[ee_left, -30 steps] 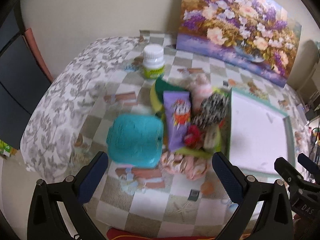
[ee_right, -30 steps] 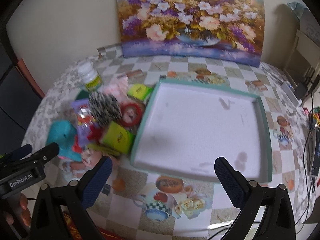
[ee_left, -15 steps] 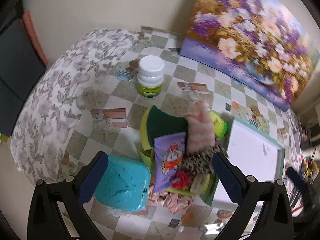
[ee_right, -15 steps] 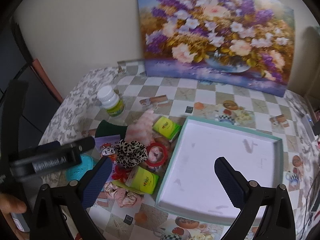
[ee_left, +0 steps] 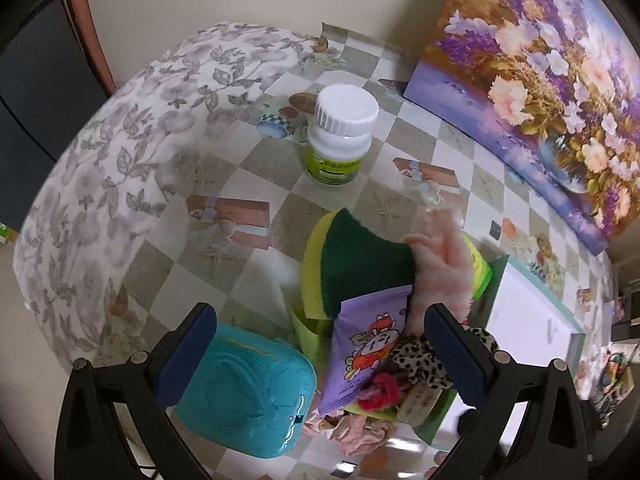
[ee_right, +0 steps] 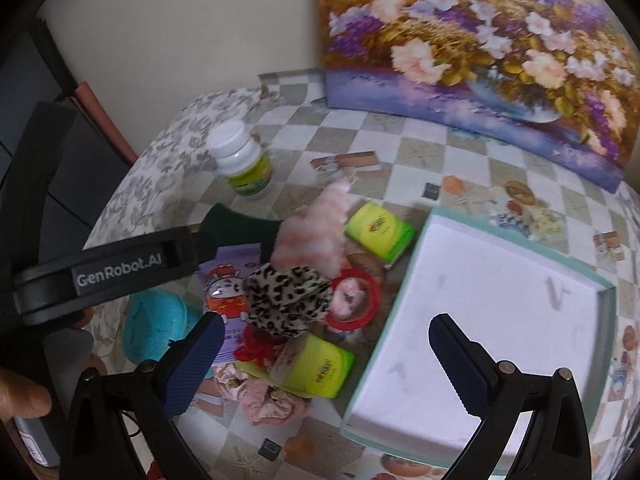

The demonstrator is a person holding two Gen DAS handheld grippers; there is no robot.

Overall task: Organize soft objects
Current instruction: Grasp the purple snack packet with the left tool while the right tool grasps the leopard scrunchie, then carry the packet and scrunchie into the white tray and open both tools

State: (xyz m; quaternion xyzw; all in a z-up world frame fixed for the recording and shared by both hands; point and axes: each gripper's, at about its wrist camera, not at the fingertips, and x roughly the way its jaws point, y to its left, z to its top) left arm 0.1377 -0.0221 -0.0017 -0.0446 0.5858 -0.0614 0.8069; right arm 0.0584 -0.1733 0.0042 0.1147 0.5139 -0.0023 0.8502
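Right now I am holding my left gripper (ee_left: 320,354) above the pile of soft things on the checked table (ee_left: 248,168), its fingers spread wide and gripping nothing. Under it a teal pouch (ee_left: 248,392) is lying at the left, with a purple packet (ee_left: 366,354) leaning over a green and yellow sponge (ee_left: 352,268) and a fluffy pink piece (ee_left: 444,268) just beside it. My right gripper (ee_right: 326,354) is hovering wide open and empty too, over the edge of the white tray (ee_right: 480,308). A leopard scrunchie (ee_right: 286,298) is sitting on the pile, touching a red ring (ee_right: 356,296). A white bottle (ee_right: 242,162) is standing apart behind them, near the flower painting (ee_right: 480,48).
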